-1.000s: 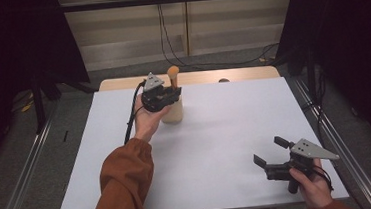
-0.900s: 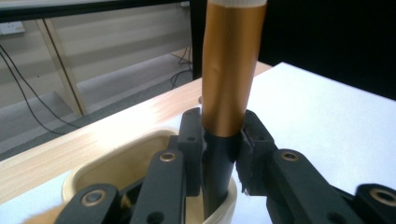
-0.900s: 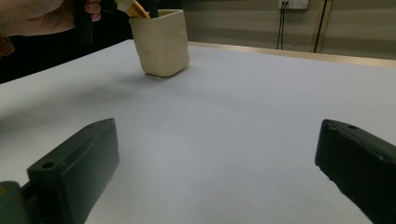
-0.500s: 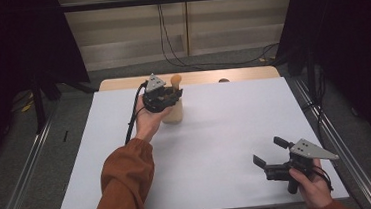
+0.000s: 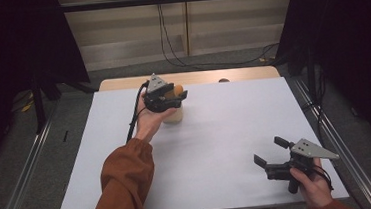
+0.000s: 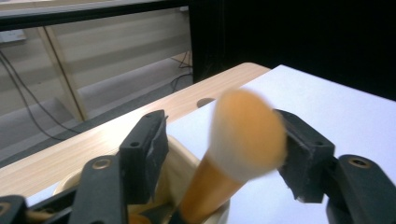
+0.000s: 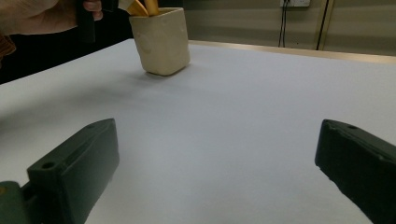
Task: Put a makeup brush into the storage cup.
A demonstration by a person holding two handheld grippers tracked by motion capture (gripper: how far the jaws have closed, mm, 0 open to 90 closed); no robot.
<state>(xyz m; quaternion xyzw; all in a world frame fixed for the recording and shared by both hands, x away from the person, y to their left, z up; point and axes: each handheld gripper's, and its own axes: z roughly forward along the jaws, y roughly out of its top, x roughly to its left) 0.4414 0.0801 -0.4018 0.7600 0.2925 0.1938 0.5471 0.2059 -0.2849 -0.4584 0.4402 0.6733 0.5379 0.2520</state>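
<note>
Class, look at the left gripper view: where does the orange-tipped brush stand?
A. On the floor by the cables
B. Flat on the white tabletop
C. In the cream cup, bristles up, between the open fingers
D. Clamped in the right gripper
C: the brush stands handle-down in the cream cup, its bristle head between the left gripper fingers, which have just been opening.

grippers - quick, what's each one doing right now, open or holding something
Left gripper: jaws have just been opening; the makeup brush stands in the cup between them, no longer gripped.
Right gripper: open, holding nothing.
</note>
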